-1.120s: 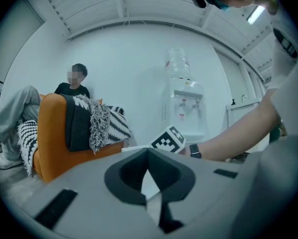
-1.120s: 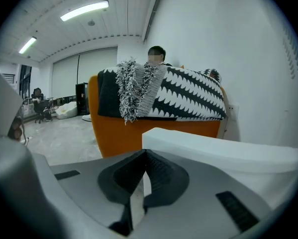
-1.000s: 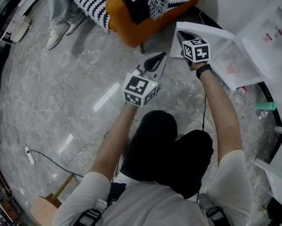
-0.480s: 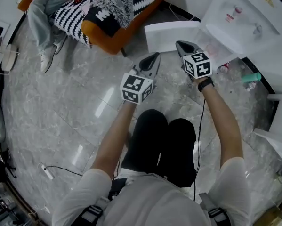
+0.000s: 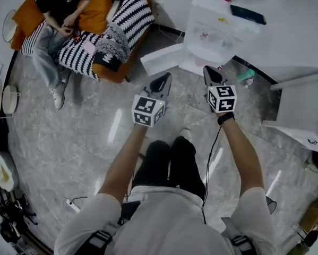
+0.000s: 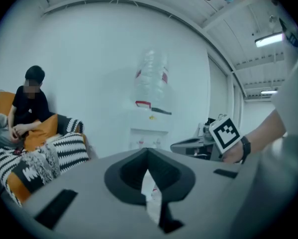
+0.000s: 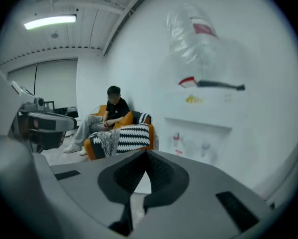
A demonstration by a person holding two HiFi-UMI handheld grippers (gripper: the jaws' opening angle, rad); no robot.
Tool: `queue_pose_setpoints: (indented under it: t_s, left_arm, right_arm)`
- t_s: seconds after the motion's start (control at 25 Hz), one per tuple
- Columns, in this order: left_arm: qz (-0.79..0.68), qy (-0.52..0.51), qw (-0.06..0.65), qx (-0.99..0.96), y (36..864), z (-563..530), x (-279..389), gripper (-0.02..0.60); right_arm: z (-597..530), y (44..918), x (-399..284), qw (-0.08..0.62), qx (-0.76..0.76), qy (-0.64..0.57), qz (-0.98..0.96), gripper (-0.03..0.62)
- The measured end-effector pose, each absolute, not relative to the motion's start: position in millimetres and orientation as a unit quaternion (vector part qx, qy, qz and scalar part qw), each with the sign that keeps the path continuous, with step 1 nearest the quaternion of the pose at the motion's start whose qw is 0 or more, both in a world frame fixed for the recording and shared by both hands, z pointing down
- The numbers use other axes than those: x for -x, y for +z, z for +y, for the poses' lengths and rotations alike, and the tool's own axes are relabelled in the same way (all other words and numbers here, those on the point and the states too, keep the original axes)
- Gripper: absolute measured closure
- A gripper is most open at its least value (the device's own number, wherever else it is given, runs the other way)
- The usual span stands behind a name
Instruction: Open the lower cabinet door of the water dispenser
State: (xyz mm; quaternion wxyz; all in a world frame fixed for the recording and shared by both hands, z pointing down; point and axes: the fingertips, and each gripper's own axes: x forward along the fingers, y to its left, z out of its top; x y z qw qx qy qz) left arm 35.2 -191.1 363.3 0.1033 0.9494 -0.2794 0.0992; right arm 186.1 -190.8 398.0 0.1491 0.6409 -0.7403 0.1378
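Observation:
The white water dispenser stands against the wall with a clear bottle on top. Its lower cabinet door is swung out to the left, standing open. My left gripper hangs in the air short of the door's edge, jaws shut and empty. My right gripper is beside it, in front of the dispenser's base, also shut on nothing. In the right gripper view the dispenser with its taps fills the right side. Neither gripper touches the dispenser.
A person sits on an orange sofa with striped cushions at the upper left. A white table stands at the right. A green bottle lies on the floor by the dispenser. A power strip with cable lies lower left.
Both grippers have risen and drawn back from the dispenser as the head view lifted; the dispenser and sofa now look farther away. The cabinet door stays swung open.

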Motion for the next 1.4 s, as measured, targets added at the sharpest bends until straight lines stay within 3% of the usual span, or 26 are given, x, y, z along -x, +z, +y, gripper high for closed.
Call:
queue_pose_setpoints:
  t_s: [0.32, 0.6, 1.12, 1.4]
  left_arm:
    - [-0.255, 0.087, 0.091, -0.959, 187, -162, -35, 0.568]
    - [-0.261, 0.060, 0.072, -0.961, 92, -133, -20, 0.568]
    - [-0.280, 0.019, 0.061, -0.958, 38, -90, 5, 0.568]
    - [-0.295, 0.009, 0.045, -0.954, 22, -89, 9, 0.568]
  right_arm:
    - [-128, 211, -172, 0.124, -0.664, 0.106, -0.730, 0.583]
    - [-89, 100, -127, 0.107, -0.638, 0.071, -0.759, 0.583]
    - [-26, 31, -137, -0.006, -0.716, 0.075, -0.694, 0.583]
    - [-12, 15, -140, 0.010, -0.741, 0.041, -0.670, 0.583]
